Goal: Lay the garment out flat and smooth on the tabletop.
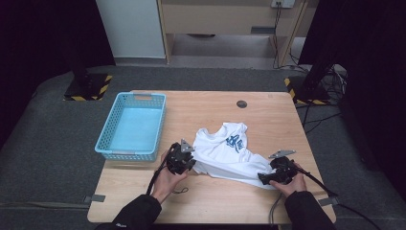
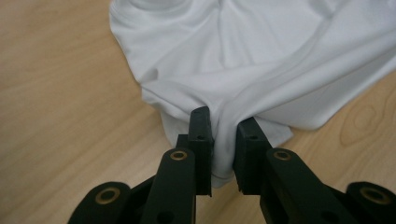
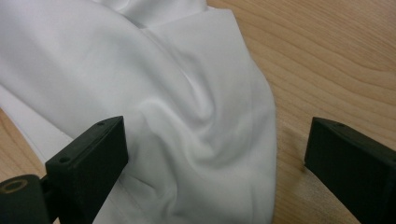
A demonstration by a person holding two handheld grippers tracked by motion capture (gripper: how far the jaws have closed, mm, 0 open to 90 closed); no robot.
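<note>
A white T-shirt (image 1: 230,151) with a blue print lies crumpled on the wooden table (image 1: 210,196), right of centre. My left gripper (image 1: 187,163) is at the shirt's left edge. In the left gripper view its jaws pinch a fold of the white T-shirt (image 2: 261,56) between them, and the left gripper (image 2: 223,154) is shut on that cloth. My right gripper (image 1: 264,178) sits at the shirt's lower right corner. In the right gripper view the right gripper (image 3: 215,158) stands wide open, with a bunched ridge of the T-shirt (image 3: 196,140) lying between the jaws and neither pad pressing on it.
A light blue plastic basket (image 1: 105,143) stands at the table's left side, close to my left hand. A small round dark grommet (image 1: 242,104) sits near the table's far edge. Bare wood lies along the table's near edge.
</note>
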